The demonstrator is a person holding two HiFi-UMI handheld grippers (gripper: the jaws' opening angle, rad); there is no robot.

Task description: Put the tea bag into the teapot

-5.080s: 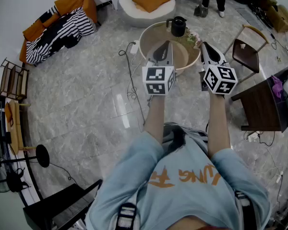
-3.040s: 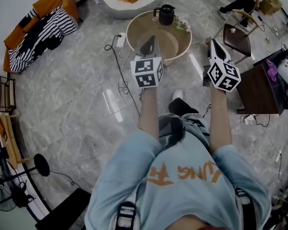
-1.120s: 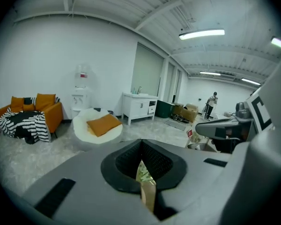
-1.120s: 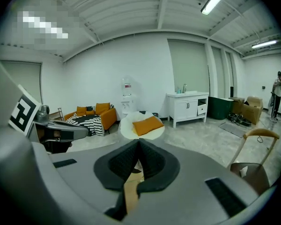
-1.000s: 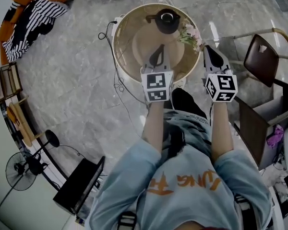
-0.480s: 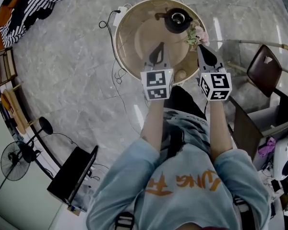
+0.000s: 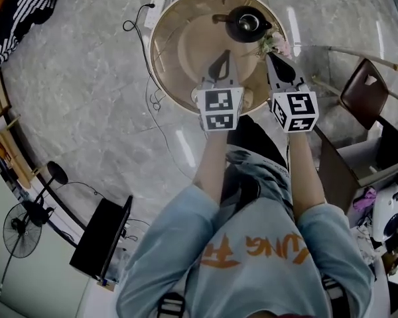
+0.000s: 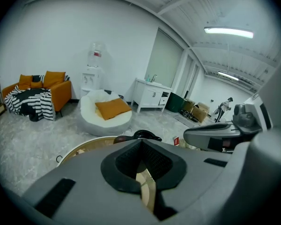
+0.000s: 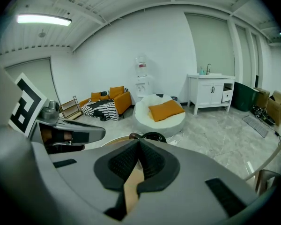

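Note:
A dark teapot (image 7: 245, 24) stands at the far side of the round wooden table (image 7: 169, 45), with a small bunch of flowers (image 7: 273, 43) to its right. My left gripper (image 7: 222, 57) is shut and empty, over the table's near half and pointing at the teapot (image 8: 143, 135). My right gripper (image 7: 270, 58) is shut and empty too, beside the flowers, with the teapot (image 9: 152, 136) just past its tips. A small pale object (image 7: 248, 99) lies at the table's near edge between the grippers; I cannot tell whether it is the tea bag.
A brown chair (image 7: 365, 85) and a dark side table (image 7: 345, 158) stand to the right. A cable with a power strip (image 7: 152, 12) runs on the floor left of the table. Beyond it are a white beanbag (image 8: 105, 111) and an orange sofa (image 8: 42, 86).
The person has walked up to the round table. Both grippers have come forward and lower, from short of the table to over its near half. Both stayed shut.

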